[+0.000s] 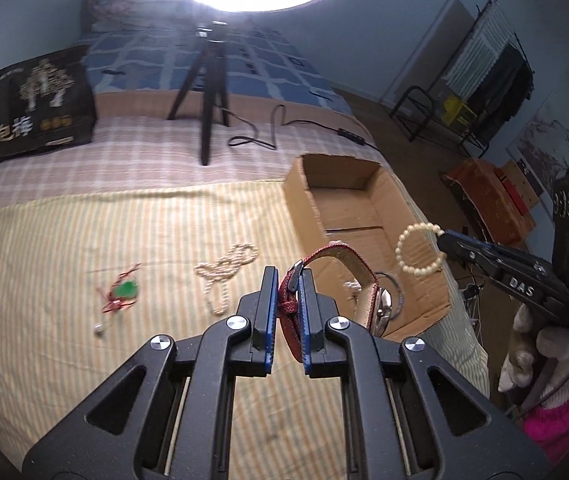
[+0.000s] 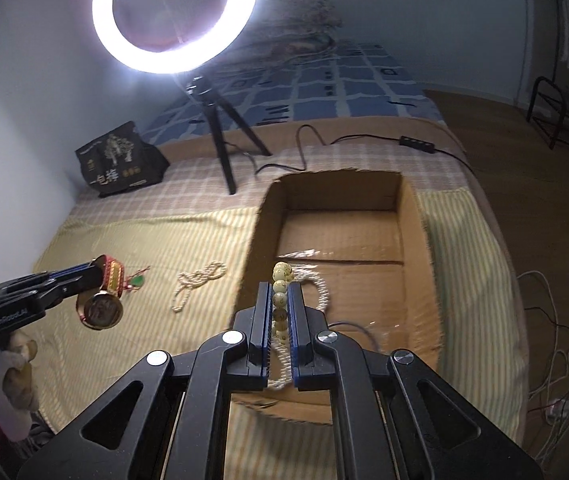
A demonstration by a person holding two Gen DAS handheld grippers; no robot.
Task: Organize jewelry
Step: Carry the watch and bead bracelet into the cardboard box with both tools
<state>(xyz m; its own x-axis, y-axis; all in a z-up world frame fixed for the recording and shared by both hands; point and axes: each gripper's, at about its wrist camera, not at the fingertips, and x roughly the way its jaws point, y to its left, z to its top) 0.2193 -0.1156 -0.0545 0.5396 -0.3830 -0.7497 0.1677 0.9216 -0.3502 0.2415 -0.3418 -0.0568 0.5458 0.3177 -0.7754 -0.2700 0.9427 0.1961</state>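
My left gripper [image 1: 287, 280] is shut on the red strap of a wristwatch [image 1: 348, 280] and holds it above the yellow striped cloth, next to the cardboard box's [image 1: 348, 204] left wall; it also shows in the right wrist view [image 2: 98, 270] with the watch [image 2: 102, 310] hanging down. My right gripper [image 2: 280, 292] is shut on a pearl bead bracelet [image 2: 282, 280] over the box [image 2: 340, 240]; in the left wrist view the bracelet [image 1: 418, 250] hangs from that gripper [image 1: 442, 240]. A pearl necklace [image 1: 226, 268] and a green pendant on red cord [image 1: 124, 290] lie on the cloth.
A ring light on a black tripod [image 1: 212, 92] stands behind the cloth, its cable [image 1: 268, 136] running right. A black printed bag [image 1: 36, 104] sits at the back left. A thin bangle [image 1: 394, 292] lies inside the box. The bed edge drops to the floor on the right.
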